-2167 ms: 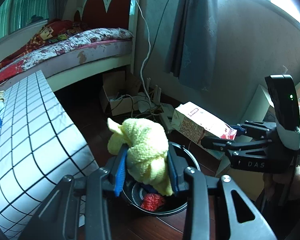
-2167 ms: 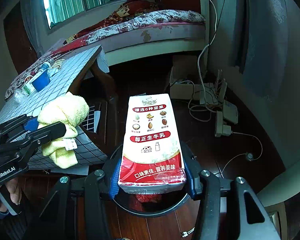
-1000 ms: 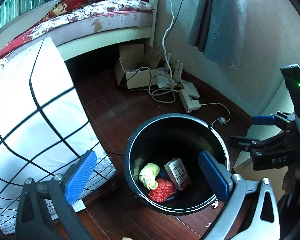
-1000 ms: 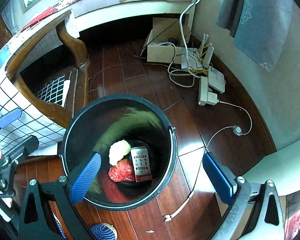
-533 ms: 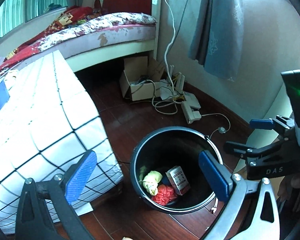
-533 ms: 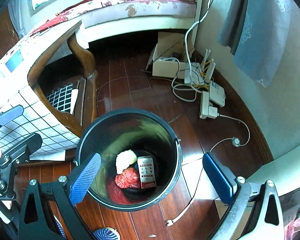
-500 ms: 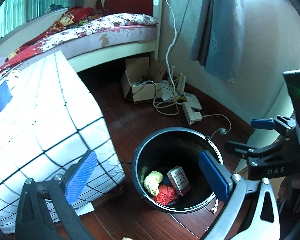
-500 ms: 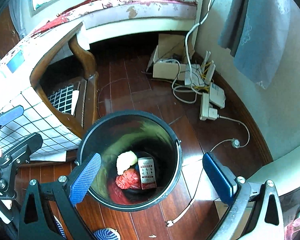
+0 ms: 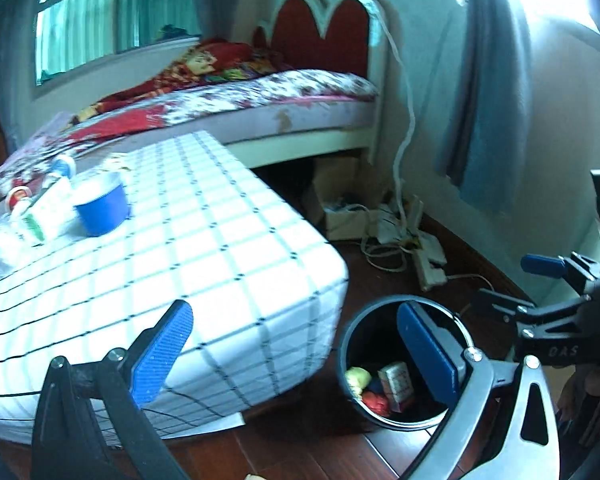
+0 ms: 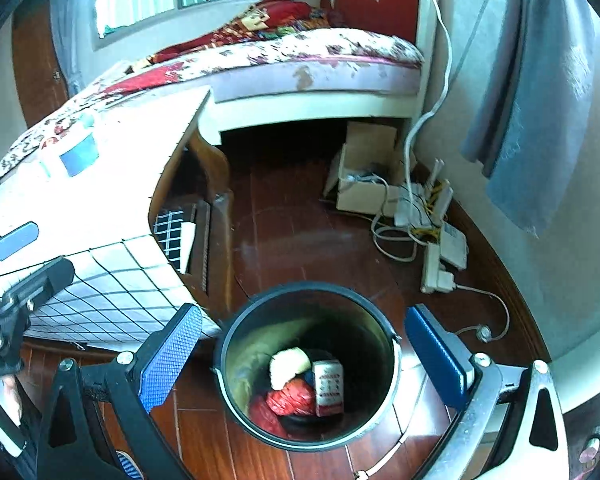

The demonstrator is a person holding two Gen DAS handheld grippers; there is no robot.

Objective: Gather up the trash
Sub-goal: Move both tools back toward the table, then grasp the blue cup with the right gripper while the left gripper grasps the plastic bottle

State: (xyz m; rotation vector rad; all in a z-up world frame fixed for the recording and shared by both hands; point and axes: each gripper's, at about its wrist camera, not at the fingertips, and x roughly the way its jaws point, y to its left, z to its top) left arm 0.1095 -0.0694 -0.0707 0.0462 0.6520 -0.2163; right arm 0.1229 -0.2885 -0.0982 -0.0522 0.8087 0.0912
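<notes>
A black round trash bin (image 10: pixel 236 344) stands on the wooden floor beside the table; it also shows in the left wrist view (image 9: pixel 342 354). In it lie a yellow cloth (image 10: pixel 287 364), a milk carton (image 10: pixel 329 388) and red wrapping (image 10: pixel 290 398). My right gripper (image 10: pixel 302 354) is open and empty above the bin. My left gripper (image 9: pixel 296 356) is open and empty, raised over the table corner, left of the bin. On the table stand a blue cup (image 9: pixel 102 206) and small packages (image 9: pixel 36 216).
A table with a white grid cloth (image 9: pixel 204 252) fills the left. A bed (image 9: pixel 300 96) is behind it. A cardboard box (image 10: pixel 366 172), power strips and cables (image 10: pixel 432 232) lie on the floor by the wall. A grey curtain (image 10: pixel 536 96) hangs at right.
Both grippers let go of the yellow cloth and the milk carton, which now lie in the bin. Both have since lifted and tilted up; the left view now takes in the tabletop.
</notes>
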